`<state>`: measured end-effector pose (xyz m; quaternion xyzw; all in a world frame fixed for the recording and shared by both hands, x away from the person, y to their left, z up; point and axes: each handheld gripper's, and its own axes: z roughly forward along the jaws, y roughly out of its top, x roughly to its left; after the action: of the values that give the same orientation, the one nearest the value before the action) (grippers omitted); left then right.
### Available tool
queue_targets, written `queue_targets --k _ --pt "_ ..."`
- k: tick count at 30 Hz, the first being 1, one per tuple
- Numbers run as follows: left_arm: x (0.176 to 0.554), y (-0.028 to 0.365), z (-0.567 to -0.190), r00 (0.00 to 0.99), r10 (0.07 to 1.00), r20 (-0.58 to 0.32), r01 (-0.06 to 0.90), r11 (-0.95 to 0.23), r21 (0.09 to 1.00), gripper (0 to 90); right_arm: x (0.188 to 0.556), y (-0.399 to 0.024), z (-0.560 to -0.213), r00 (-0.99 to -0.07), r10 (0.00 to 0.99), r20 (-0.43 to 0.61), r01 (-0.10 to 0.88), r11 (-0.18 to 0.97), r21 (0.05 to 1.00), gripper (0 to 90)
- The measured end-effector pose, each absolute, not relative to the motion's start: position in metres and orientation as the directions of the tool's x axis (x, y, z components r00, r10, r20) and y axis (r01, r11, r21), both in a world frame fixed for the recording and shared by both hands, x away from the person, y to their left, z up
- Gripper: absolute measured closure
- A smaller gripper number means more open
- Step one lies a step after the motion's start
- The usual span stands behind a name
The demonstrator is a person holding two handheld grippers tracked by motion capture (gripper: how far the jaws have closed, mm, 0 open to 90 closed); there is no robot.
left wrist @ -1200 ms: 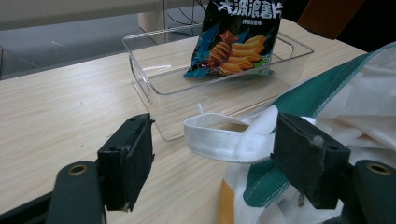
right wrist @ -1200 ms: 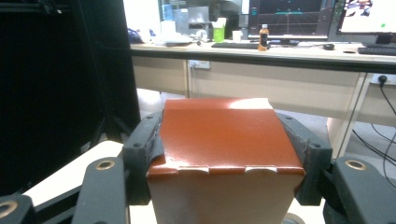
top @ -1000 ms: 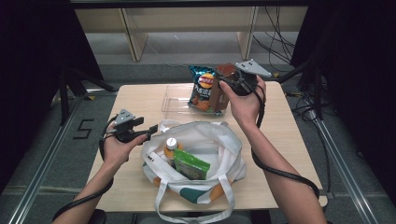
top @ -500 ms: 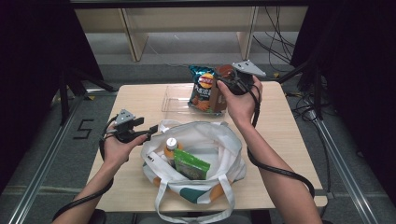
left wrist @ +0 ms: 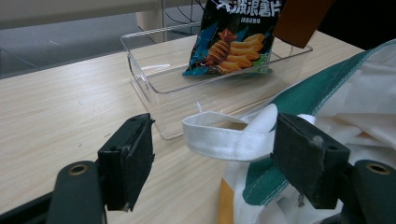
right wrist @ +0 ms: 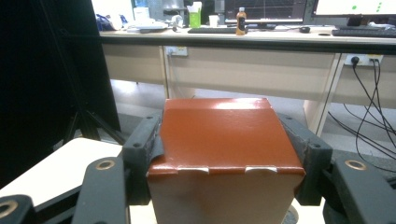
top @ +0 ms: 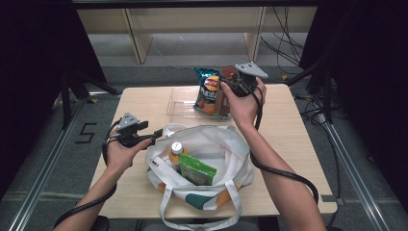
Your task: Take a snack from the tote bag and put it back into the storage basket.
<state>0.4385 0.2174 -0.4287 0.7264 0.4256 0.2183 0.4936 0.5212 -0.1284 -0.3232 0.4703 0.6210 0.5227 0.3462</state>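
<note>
Handles first: at far left we hold the left hand-held gripper [top: 155, 133] low over the tabletop [top: 298, 144], its jaws spread wide, with the white strap [left wrist: 224, 137] of the tote bag [top: 231, 144] lying loose between them, neither pad pressing it. Just right of that hand-held gripper sits the bag, open, with an orange-capped bottle [top: 176, 151] and a green packet [top: 197, 169] inside. Beyond the left jaws we see a clear plastic bin [left wrist: 154, 79] holding a blue chip bag [left wrist: 236, 39]. Further right, we raise the right hand-held gripper [right wrist: 224, 154] above the bin's far end, its jaws pinching a brown carton [right wrist: 224, 140] by both sides, the carton upright and clear of the tabletop, just beside the chip bag.
</note>
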Motion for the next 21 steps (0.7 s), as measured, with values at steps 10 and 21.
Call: queue_targets --k 10,21 --pt "0.439 0.217 -0.429 0.543 0.834 -0.104 0.403 -0.150 0.903 28.2 0.526 -0.124 -0.327 -0.298 0.953 0.045 0.217 0.022 0.976 39.6" --pt "0.438 0.218 -0.429 0.543 0.833 -0.106 0.402 -0.147 0.904 28.2 0.527 -0.117 -0.335 -0.274 0.961 0.036 0.215 0.025 0.976 39.7"
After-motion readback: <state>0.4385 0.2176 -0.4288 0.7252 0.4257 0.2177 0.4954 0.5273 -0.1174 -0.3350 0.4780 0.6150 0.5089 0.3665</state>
